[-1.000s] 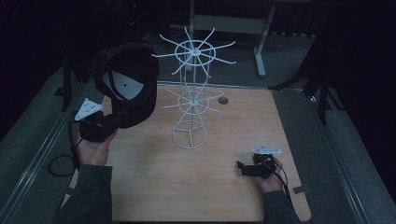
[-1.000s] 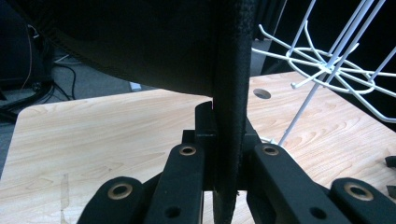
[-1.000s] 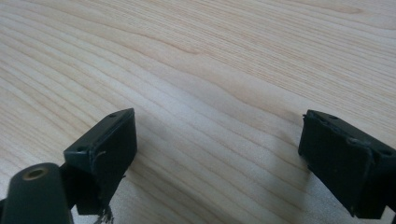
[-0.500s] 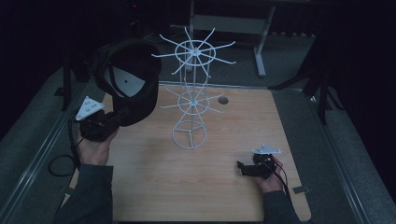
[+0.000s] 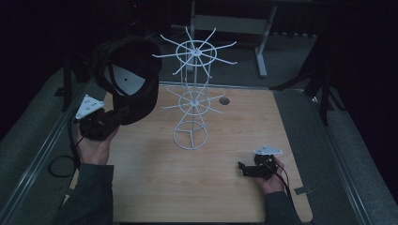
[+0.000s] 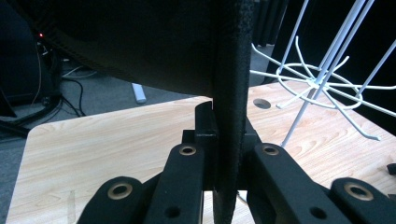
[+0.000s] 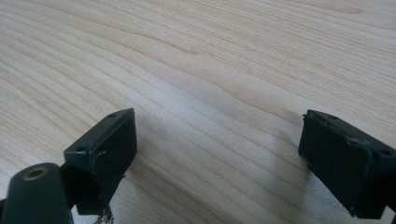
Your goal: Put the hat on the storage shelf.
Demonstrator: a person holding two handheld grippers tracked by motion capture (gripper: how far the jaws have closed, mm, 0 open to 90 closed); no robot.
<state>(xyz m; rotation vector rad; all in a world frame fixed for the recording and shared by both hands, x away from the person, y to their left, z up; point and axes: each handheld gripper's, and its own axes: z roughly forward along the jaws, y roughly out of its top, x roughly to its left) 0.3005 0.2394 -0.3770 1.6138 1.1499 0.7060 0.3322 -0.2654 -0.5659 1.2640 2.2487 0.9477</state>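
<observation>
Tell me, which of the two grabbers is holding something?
The left gripper is: its jaws are shut on the black cap's edge. The right gripper sits open on the table, holding nothing.

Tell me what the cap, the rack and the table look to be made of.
Cap: black fabric, matte; the brim edge pinched in the left claw shows a woven, grainy texture. Rack: thin white wire, probably coated metal, with smooth, even rods. Table: light wood or wood-look laminate, with clear grain lines.

Wire rack blocks table centre; bare wood elsewhere.
White wire rack [image 5: 191, 101] spokes spread all round; black cap [image 5: 129, 79] close at its 9 o'clock; table [image 5: 155, 187] open toward 6 o'clock.
</observation>
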